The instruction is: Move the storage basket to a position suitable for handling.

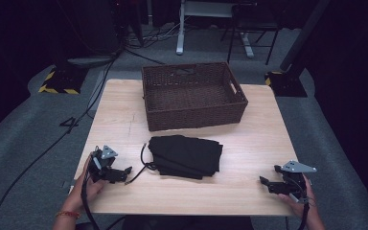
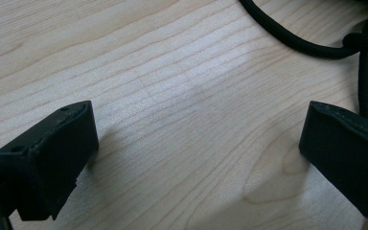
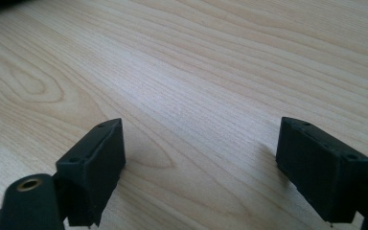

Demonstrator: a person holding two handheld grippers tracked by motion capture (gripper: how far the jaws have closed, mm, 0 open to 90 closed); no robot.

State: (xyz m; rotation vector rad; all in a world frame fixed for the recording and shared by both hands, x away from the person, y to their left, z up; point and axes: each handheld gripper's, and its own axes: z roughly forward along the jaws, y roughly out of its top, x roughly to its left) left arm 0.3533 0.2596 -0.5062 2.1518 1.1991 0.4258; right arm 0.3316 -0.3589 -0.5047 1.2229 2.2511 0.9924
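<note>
Both grippers low on worktop (image 1: 249, 143), left gripper (image 1: 122, 173) at 7 o'clock, right gripper (image 1: 267, 183) at 5 o'clock, jaws of each spread wide, holding nothing. Folded black garment (image 1: 187, 155) at centre, drawstring (image 2: 297, 38) trailing toward 8 o'clock, empty wicker basket (image 1: 193, 95) at 12 o'clock. Likely next: pinch garment's near edges evenly, lift flat, avoid snagging cord.

cloth: black cloth (image 1: 187, 155), folded flat, with a cord, mid table (image 1: 249, 191)
basket: brown woven basket (image 1: 193, 94), empty, just behind it
</note>
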